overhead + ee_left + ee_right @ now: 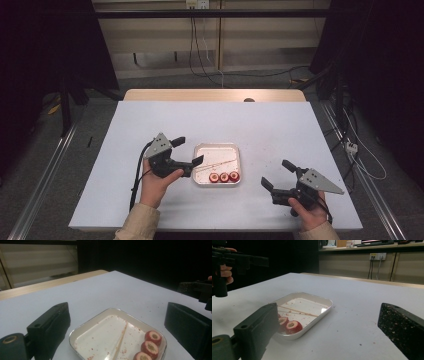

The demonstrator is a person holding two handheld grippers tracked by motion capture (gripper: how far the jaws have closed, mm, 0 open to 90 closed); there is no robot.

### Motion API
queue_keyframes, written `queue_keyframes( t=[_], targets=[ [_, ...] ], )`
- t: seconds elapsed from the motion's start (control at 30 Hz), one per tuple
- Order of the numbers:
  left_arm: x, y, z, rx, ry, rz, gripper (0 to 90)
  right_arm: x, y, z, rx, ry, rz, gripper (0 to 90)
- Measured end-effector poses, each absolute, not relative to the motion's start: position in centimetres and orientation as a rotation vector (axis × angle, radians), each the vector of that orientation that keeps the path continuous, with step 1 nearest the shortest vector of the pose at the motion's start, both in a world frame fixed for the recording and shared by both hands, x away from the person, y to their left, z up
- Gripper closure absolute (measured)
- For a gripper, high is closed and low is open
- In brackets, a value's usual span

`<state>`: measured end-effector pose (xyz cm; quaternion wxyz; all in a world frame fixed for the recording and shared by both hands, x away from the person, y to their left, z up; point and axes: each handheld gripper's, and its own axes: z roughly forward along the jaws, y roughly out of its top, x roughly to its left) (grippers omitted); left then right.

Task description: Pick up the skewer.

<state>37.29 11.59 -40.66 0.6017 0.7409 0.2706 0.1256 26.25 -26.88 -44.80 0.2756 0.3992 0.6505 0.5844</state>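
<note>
Jaws of both grippers apart, empty; tray (217, 149) unmarked; no legible writing.

White tray (200, 150) with 3 red fruit pieces (224, 177) between 2 open claws

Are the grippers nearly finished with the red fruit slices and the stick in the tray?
Not yet, it seems. Three red fruit slices sit in a row at the near edge of the white tray, and a thin wooden stick lies loose beside them, with crumbs around. Both the left gripper and the right gripper are open and hold nothing, one on each side of the tray. Picking up the stick or slices probably comes next.
</note>
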Motion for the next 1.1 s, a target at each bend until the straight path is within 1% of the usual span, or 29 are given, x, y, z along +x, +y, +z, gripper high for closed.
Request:
queue_keyframes(
  t=[0.53, 0.57, 0.77, 0.93, 1.1],
  targets=[
    [38.1, 10.1, -40.4, 1.758, 0.588, 0.271, 8.8, 26.2, -26.9, -44.7, 1.08, 1.74, 1.576, 2.8],
    [38.2, 10.0, -40.4, 1.757, 0.585, 0.266, 11.2, 26.3, -26.9, -44.8, 1.082, 1.742, 1.577, 2.8],
    [38.9, 9.4, -40.9, 1.801, 0.591, 0.248, 13.3, 26.3, -26.9, -44.8, 1.078, 1.747, 1.576, 2.8],
    [39.2, 8.9, -41.1, 1.851, 0.581, 0.246, 18.5, 26.3, -26.9, -44.8, 1.077, 1.748, 1.576, 2.8],
    [39.8, 8.2, -41.8, 1.911, 0.573, 0.21, 30.6, 26.3, -26.9, -44.8, 1.076, 1.749, 1.577, 2.8]
  ],
)
